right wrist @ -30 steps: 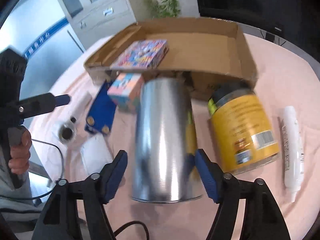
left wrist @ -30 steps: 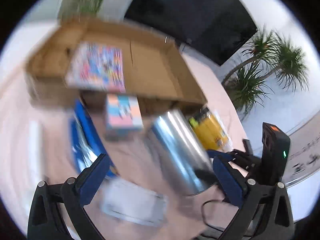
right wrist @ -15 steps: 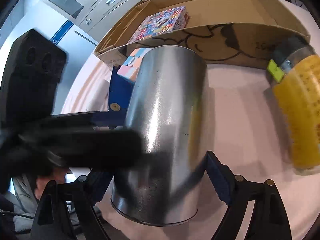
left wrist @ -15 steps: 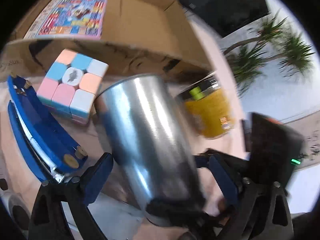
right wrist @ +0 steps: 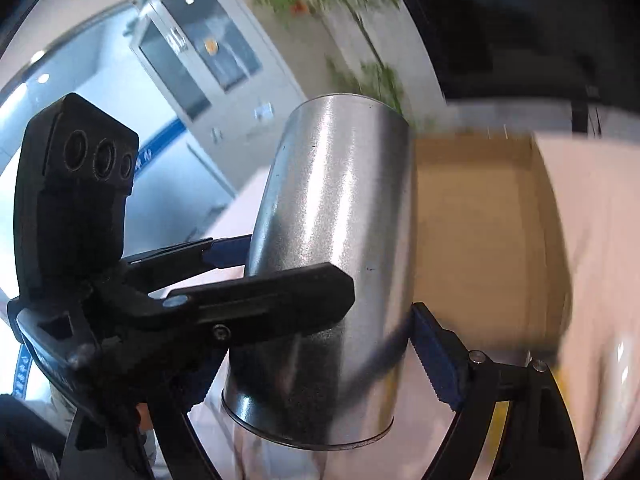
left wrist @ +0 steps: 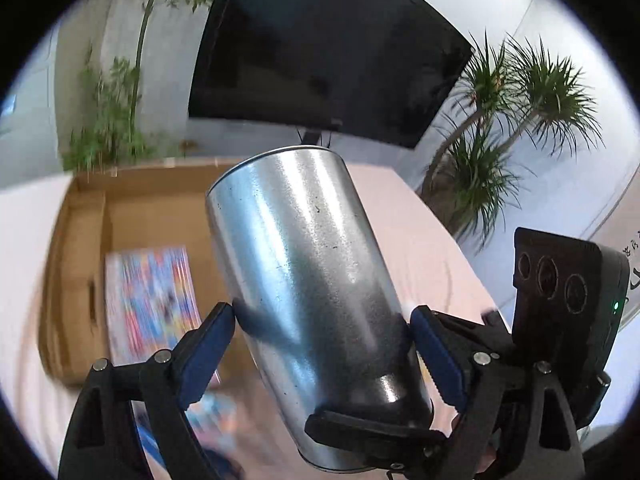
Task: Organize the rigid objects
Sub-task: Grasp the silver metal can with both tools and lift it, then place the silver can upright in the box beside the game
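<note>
Both grippers, left (left wrist: 322, 338) and right (right wrist: 316, 354), clamp crosswise.

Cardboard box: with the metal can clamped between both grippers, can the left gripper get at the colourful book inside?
Probably not: the left gripper is occupied by the metal can, which blocks the way to the colourful book.

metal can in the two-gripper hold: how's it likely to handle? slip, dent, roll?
Probably slippery: the metal can has a smooth, shiny wall, and the left gripper and right gripper both pinch it only near its lower end. Likely stiff; no dents show at the pads. Being a tall cylinder, it may roll or tip if set down tilted in the cardboard box.
</note>
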### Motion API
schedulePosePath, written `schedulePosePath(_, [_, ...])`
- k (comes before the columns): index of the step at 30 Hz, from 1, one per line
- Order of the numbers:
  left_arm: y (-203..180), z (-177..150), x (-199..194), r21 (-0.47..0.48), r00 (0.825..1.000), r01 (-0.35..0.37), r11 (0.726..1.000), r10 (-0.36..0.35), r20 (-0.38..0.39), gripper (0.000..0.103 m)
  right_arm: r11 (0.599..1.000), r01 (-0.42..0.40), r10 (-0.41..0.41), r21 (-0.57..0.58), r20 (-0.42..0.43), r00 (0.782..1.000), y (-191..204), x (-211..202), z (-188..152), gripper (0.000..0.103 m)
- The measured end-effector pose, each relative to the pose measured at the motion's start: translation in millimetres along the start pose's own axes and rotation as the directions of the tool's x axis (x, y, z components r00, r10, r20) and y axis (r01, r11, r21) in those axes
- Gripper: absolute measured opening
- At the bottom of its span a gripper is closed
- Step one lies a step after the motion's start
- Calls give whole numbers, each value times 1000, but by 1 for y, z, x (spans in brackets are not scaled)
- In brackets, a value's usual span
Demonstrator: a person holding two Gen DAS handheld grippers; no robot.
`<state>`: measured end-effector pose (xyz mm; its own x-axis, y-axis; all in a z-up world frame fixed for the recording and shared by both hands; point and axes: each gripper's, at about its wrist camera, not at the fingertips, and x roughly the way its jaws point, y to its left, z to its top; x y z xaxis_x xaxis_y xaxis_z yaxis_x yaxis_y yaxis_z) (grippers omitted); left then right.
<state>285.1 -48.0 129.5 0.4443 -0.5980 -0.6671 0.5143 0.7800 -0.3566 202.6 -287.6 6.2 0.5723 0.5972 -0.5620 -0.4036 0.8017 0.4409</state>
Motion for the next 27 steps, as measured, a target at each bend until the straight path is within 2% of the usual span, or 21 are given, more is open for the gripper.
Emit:
schedulePosePath(3, [28, 34, 25, -37, 999, 18, 999, -19, -33, 89, 1000, -1, 1, 26, -7, 1000, -18, 22, 45, 86])
schedulePosePath(6, [61, 41, 68, -90, 993, 32, 995, -42, -111, 89, 996, -1, 7, 94, -69, 998, -45, 57, 59, 86])
schedulePosePath(8, [83, 34, 100, -143, 982, 51, 988, -76, -176, 89, 991, 18, -3, 133, -114, 993, -63, 84, 57, 86])
schedulePosePath(12, [130, 4, 154, -277, 947, 76, 958, -156, -279, 88, 976, 74, -26, 205, -227, 973, -100, 139, 34, 85])
schedulePosePath(14, [139, -10, 171, -291, 931, 74, 954, -171, -322, 86, 968, 100, -35, 229, -270, 962, -111, 157, 23, 85])
schedulePosePath(15, [139, -14, 175, -288, 927, 71, 955, -169, -334, 85, 963, 122, -48, 242, -293, 955, -116, 166, 14, 86])
schedulePosePath(16, [138, -15, 175, -268, 931, 69, 961, -159, -330, 80, 960, 135, -56, 246, -303, 951, -119, 170, 9, 86])
schedulePosePath(17, [134, -16, 174, -236, 931, 66, 970, -145, -335, 80, 956, 149, -64, 253, -316, 947, -121, 173, 3, 86])
schedulePosePath(19, [133, -17, 171, -242, 929, 66, 968, -148, -339, 80, 958, 148, -64, 247, -319, 946, -120, 168, -2, 87])
schedulePosePath(21, [136, -21, 166, -253, 932, 54, 966, -140, -335, 80, 966, 124, -51, 229, -300, 953, -118, 164, 1, 87])
schedulePosePath(23, [138, -23, 161, -257, 933, 48, 965, -135, -333, 80, 968, 90, -27, 235, -258, 966, -118, 149, 0, 77])
schedulePosePath(24, [139, -25, 159, -267, 933, 45, 963, -136, -332, 80, 966, 99, -35, 238, -258, 965, -116, 148, -1, 72])
schedulePosePath(27, [138, -28, 149, -281, 937, 23, 959, -118, -328, 80, 969, 101, -43, 224, -250, 967, -106, 150, 1, 73])
